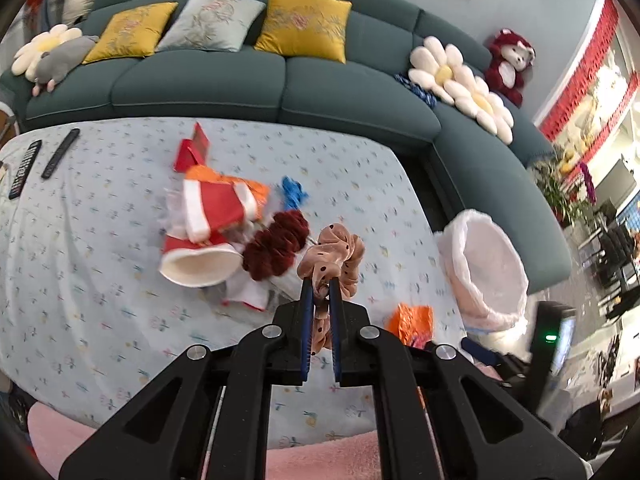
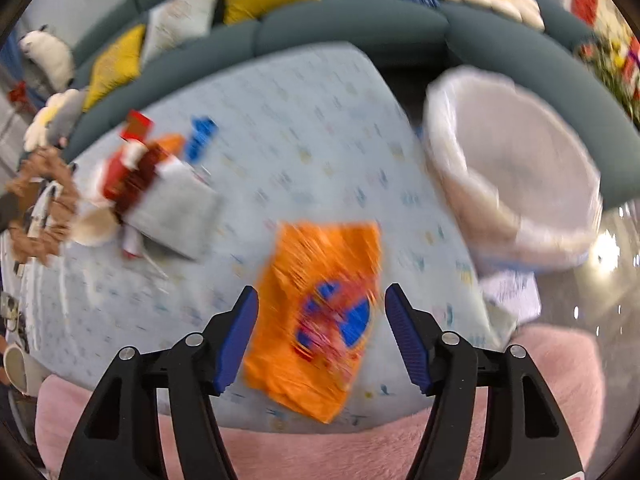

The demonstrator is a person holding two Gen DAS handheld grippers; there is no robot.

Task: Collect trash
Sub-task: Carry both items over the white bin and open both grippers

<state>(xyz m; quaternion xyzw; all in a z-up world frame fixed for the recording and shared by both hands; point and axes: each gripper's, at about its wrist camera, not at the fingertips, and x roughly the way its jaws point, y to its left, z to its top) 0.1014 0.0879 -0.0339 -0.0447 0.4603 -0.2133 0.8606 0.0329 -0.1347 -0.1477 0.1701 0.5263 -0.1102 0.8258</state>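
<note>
My left gripper (image 1: 321, 280) is shut on a tan dotted scrunchie (image 1: 336, 254) and holds it above the table; it also shows at the left edge of the right wrist view (image 2: 44, 200). My right gripper (image 2: 322, 294) is open over an orange snack wrapper (image 2: 320, 312) that lies flat near the table's front edge, between the jaws; the wrapper also shows in the left wrist view (image 1: 412, 320). A bin lined with a white bag (image 1: 486, 268) stands off the table's right side, also in the right wrist view (image 2: 512, 176). The right wrist view is blurred.
On the floral tablecloth (image 1: 100, 280) lie red-and-white paper cups (image 1: 212, 216), a dark red scrunchie (image 1: 276, 246), a blue scrap (image 1: 294, 192), red packets (image 1: 194, 148) and two remotes (image 1: 40, 162). A teal sofa (image 1: 280, 88) with cushions curves behind. Pink rug (image 2: 320, 456) below.
</note>
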